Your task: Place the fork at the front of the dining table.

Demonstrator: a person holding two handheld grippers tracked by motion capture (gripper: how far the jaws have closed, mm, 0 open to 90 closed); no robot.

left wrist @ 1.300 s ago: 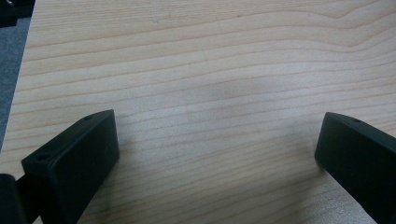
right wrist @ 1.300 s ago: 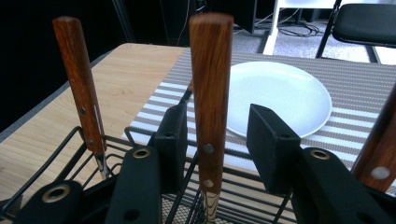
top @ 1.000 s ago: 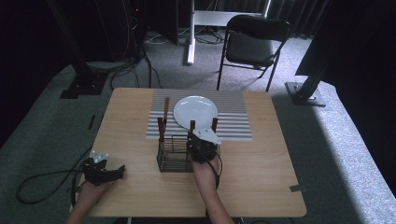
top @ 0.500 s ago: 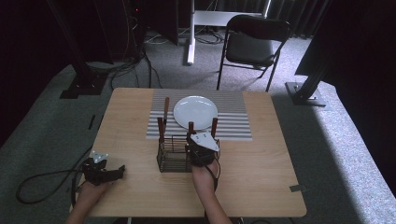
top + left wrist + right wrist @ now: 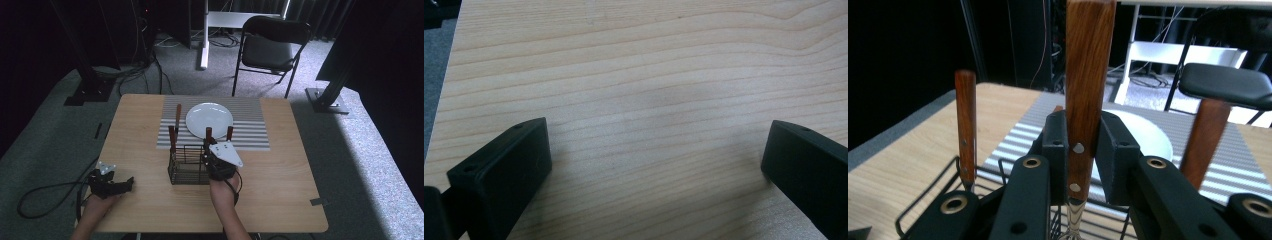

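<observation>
A black wire basket (image 5: pixel 186 166) stands mid-table, just in front of a striped mat (image 5: pixel 250 131). My right gripper (image 5: pixel 207 150) is at the basket's right end, shut on an upright wooden utensil handle (image 5: pixel 1088 75) whose metal end points down into the basket. Two more wooden handles stand upright, one at the left (image 5: pixel 965 125) and one at the right (image 5: pixel 1205 140). My left gripper (image 5: pixel 114 185) rests near the table's front left corner. In the left gripper view it (image 5: pixel 654 160) is open over bare wood.
A white plate (image 5: pixel 209 120) sits on the mat behind the basket. Another wooden-handled utensil (image 5: pixel 177 115) lies on the mat left of the plate. A folding chair (image 5: pixel 272 50) stands beyond the far edge. A cable (image 5: pixel 45 192) trails off the left side.
My right gripper has shifted slightly toward the near edge, still holding the handle. The left gripper has stayed put.
</observation>
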